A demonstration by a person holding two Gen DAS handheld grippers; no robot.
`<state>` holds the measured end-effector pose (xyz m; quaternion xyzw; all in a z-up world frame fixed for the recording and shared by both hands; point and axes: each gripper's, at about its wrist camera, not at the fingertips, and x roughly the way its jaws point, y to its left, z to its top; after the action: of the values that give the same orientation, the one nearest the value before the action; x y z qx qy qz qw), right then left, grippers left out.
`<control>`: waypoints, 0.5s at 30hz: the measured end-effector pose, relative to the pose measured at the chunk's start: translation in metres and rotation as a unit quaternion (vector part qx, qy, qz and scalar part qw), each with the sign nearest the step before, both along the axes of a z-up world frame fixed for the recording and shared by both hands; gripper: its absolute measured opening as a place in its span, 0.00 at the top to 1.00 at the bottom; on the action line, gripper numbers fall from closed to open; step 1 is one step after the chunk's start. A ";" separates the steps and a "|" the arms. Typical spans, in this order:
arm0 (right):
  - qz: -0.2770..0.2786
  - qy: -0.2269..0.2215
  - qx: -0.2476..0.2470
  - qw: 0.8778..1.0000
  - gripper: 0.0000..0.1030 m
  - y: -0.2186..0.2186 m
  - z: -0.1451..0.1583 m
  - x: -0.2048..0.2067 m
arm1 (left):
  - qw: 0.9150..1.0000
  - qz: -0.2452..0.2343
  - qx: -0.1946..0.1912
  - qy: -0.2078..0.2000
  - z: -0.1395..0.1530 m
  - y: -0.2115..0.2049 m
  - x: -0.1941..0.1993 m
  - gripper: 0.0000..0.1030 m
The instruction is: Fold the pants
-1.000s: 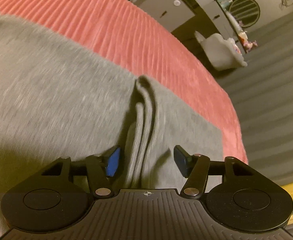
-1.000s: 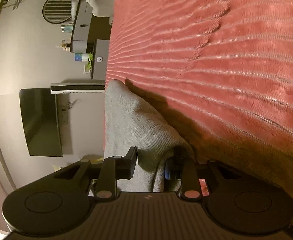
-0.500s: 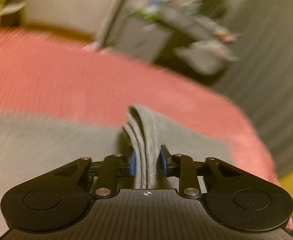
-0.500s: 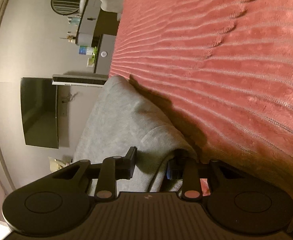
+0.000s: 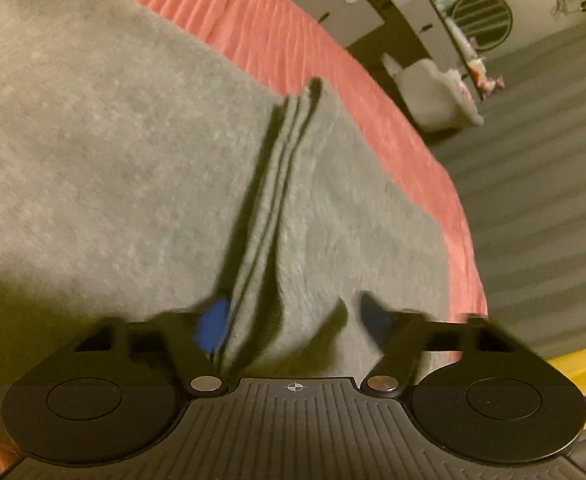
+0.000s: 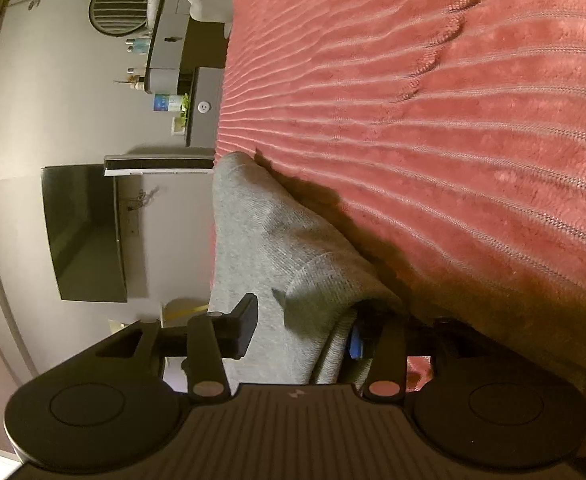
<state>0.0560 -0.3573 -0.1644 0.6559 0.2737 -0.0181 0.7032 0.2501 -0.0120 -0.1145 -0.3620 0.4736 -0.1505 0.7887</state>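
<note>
Fingers of the left gripper (image 5: 293, 322) stand wide apart, one blue-padded and one dark, with a raised ridge of cloth between them that neither finger clamps. Fingers of the right gripper (image 6: 305, 330) are also spread, straddling a thick bunched fold without pinching it.

Largest of all is the red ribbed plush bedspread (image 6: 433, 140), which fills the area ahead of and to the right of the right fingers, and runs as a curved band ahead of and to the right of the left fingers (image 5: 277, 36).

On it lie the grey knit pants (image 5: 93, 152), spread broadly to the left of and ahead of the left fingers. Their stacked, layered edge (image 5: 277, 184) runs straight forward from between the left fingers, just beside the blue pad. In the right wrist view the pants (image 6: 261, 248) rise ahead of the fingers as a rounded hump, touching the bedspread.

Left of the right fingers, a dark flat screen (image 6: 85, 236) hangs on the grey wall. Farther ahead stands a grey and black shelf unit (image 6: 181, 60) with small bottles, and a round slatted vent (image 6: 119, 2).
</note>
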 end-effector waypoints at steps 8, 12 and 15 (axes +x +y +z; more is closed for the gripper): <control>-0.013 0.025 -0.069 0.997 0.88 0.011 0.021 0.000 | 0.998 0.000 0.055 -0.035 0.032 -0.007 0.000 0.82; 0.006 0.011 -0.146 0.989 0.88 0.022 0.044 -0.002 | 0.994 0.007 0.084 -0.074 0.048 0.003 -0.013 0.86; 0.020 0.019 -0.168 0.985 0.89 0.027 0.050 0.001 | 0.991 0.012 0.100 -0.084 0.048 0.009 -0.023 0.87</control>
<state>0.0567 -0.3307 -0.1148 0.5224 0.2929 -0.0624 0.7984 0.2266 -0.0033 -0.0660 -0.2730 0.4142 -0.1228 0.8595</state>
